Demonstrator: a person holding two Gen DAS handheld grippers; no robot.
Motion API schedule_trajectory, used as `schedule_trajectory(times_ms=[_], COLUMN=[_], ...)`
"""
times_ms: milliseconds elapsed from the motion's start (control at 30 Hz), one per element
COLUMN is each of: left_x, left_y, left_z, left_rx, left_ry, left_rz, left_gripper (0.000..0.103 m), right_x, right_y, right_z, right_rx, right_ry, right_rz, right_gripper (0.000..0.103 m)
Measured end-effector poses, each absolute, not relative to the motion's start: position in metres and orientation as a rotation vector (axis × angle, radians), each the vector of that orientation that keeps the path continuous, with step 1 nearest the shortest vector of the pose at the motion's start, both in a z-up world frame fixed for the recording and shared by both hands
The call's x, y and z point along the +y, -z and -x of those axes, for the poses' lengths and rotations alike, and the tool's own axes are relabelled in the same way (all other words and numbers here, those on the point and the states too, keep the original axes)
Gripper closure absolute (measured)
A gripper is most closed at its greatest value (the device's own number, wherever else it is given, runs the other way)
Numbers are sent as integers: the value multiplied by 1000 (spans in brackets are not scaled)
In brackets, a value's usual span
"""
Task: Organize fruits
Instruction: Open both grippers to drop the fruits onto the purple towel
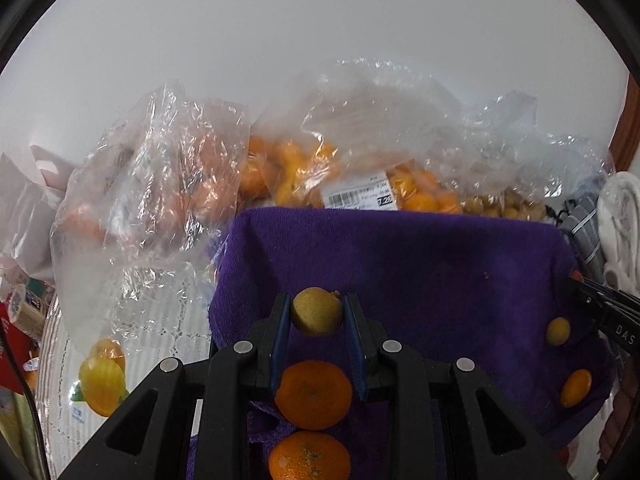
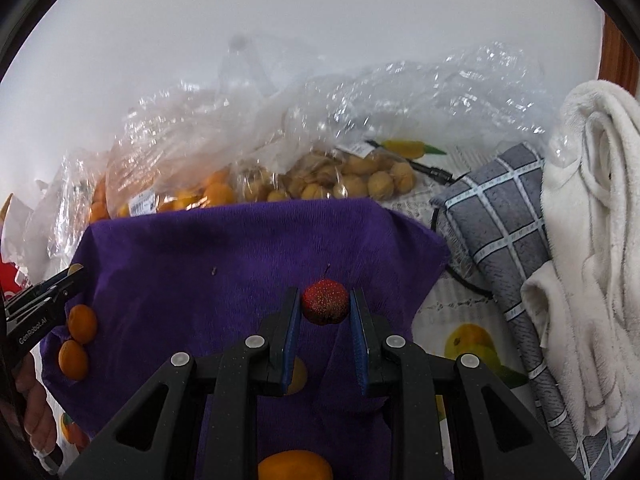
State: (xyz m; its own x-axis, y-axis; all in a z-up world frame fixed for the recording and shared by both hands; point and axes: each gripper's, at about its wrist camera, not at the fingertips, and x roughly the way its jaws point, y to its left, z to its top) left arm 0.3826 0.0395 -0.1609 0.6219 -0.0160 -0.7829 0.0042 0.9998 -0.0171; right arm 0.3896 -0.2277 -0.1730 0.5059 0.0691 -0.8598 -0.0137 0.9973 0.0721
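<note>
While clear crinkled plastic bags of orange fruit [image 1: 288,168] are heaped behind the purple towel [image 1: 420,256], a small yellow-green round fruit [image 1: 317,311] is pinched by the left tongs [image 1: 317,322], and a small speckled red fruit [image 2: 325,302] is pinched by the right tongs [image 2: 325,320] above the same towel.

Fruit bags [image 1: 320,168] behind cloth [image 1: 420,264], mandarins [image 1: 313,395] on it, towels [image 2: 592,220] right

Looks like a home dining spot: table under a white fruit-printed plastic cover [image 2: 460,312], crumpled clear grocery bags of oranges with a price label [image 1: 360,196], folded grey checked cloth [image 2: 500,236] and white terry towel [image 2: 592,240] at right, plain white wall [image 1: 320,40] behind.
</note>
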Motion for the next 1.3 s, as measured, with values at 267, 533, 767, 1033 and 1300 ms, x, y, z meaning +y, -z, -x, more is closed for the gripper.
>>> schedule_trajectory(times_ms=[267,533,767,1033,1300], left_x=[37,35,34,33,28], left_y=[171,190,190,182,152], left_z=[-385,-395,-396,-398,-386], left_rx=[952,1014,1018,1012,922], left_ry=[13,8,14,58,71], left_rz=[-2,-14,-31,-30,-41], left_gripper=[77,77,77,55,54], right_x=[-216,-208,-209,-203,-197], right_y=[187,192,191,174,143], right_z=[-391,-390,-390,-382,-360], right_rx=[1088,1096,1096,1046,980], right_ry=[-49,-54,-49,-51,-33], right_rz=[-18,-2,14,44,77], right_gripper=[79,79,66,53,53])
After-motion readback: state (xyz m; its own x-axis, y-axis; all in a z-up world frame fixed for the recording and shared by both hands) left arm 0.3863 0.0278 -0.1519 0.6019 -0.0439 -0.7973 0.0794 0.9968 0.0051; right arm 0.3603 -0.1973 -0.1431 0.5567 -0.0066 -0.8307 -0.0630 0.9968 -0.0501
